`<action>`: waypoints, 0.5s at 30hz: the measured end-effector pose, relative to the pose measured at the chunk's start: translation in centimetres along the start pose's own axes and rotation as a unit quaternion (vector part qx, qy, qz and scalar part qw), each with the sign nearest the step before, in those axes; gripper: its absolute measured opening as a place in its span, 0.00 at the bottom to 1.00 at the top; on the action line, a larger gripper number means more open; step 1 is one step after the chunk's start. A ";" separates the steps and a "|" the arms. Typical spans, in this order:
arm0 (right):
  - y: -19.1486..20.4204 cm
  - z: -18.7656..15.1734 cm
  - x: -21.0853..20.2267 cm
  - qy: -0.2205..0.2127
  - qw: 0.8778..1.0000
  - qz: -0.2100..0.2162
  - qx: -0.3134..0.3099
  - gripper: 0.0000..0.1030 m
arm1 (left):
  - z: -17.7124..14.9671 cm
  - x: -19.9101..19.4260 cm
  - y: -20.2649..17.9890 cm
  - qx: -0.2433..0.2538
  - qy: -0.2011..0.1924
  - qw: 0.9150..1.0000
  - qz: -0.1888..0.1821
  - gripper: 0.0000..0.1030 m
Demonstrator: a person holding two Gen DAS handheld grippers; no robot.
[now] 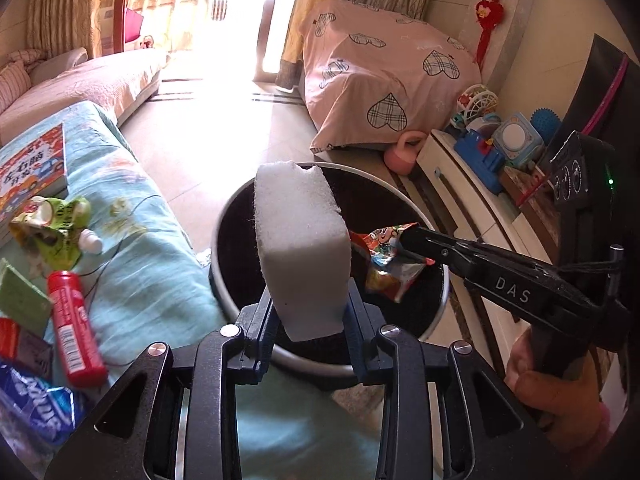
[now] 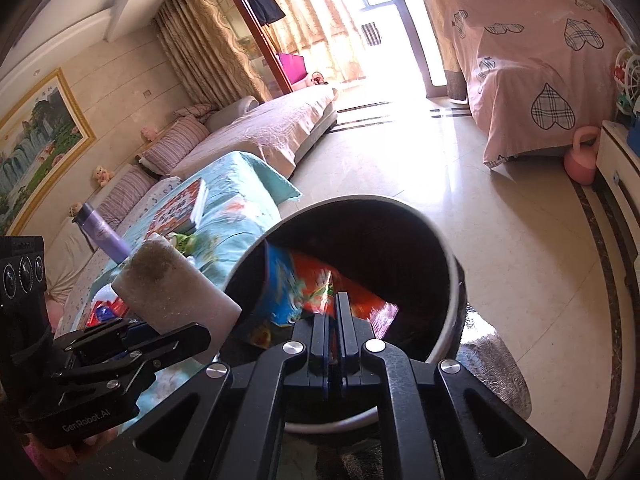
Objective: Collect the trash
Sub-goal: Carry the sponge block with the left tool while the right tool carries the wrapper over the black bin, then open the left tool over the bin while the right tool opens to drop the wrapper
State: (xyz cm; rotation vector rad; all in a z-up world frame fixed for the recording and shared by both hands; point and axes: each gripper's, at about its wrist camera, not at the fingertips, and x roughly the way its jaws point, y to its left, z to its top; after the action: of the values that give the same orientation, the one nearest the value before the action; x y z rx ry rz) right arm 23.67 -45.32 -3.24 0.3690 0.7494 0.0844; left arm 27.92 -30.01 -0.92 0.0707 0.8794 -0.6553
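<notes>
Trash lies scattered on the turquoise cloth point(image 1: 152, 248) at the far left of the left wrist view: a crumpled green carton point(image 1: 52, 228), a red tube point(image 1: 74, 326) and a blue wrapper point(image 1: 36, 404), below a picture book point(image 1: 32, 172). Further right, the left gripper point(image 1: 310, 316) clamps the lower end of a white sponge block point(image 1: 300, 248), its jaws part open around it, the block standing over the near rim of the round bin point(image 1: 404, 196). Right of that, the right gripper point(image 1: 404, 238), jaws nearly closed, pinches a crinkled snack wrapper point(image 1: 390, 268) that hangs over the bin's dark mouth. A hand point(image 1: 560, 396) grips its handle at the far right.
</notes>
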 end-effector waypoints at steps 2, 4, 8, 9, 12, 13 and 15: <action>-0.4 0.2 0.4 0.007 1.000 -0.002 0.004 0.06 | 0.2 0.7 0.0 0.000 0.008 1.000 0.004 0.35; -0.7 0.2 0.6 0.009 1.000 -0.007 0.003 0.06 | 0.2 0.9 0.1 0.000 0.009 1.000 0.002 0.42; -1.4 0.2 0.5 0.006 1.000 -0.004 0.014 0.14 | -0.4 0.1 0.0 0.002 0.001 1.000 0.010 0.61; -1.6 0.1 0.3 0.003 1.000 -0.004 0.018 0.18 | -0.7 -0.2 0.1 0.001 0.000 1.000 0.010 0.61; -1.6 -0.5 -0.5 -0.005 1.000 0.002 0.030 0.28 | -1.5 -1.4 0.4 -0.009 -0.008 1.000 0.007 0.62; -1.5 -0.7 -0.8 -0.008 0.999 0.005 0.033 0.37 | -1.8 -1.7 0.6 -0.011 -0.010 1.000 0.007 0.62; -1.2 -0.9 -1.2 -0.015 0.999 0.014 0.035 0.56 | -2.8 -2.7 1.1 -0.018 -0.016 1.000 0.009 0.63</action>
State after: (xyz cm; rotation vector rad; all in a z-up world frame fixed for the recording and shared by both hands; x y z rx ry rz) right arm 22.12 -46.37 -3.53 0.4462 0.7190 0.0796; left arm 25.34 -26.90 -0.94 0.0355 0.8583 -0.6218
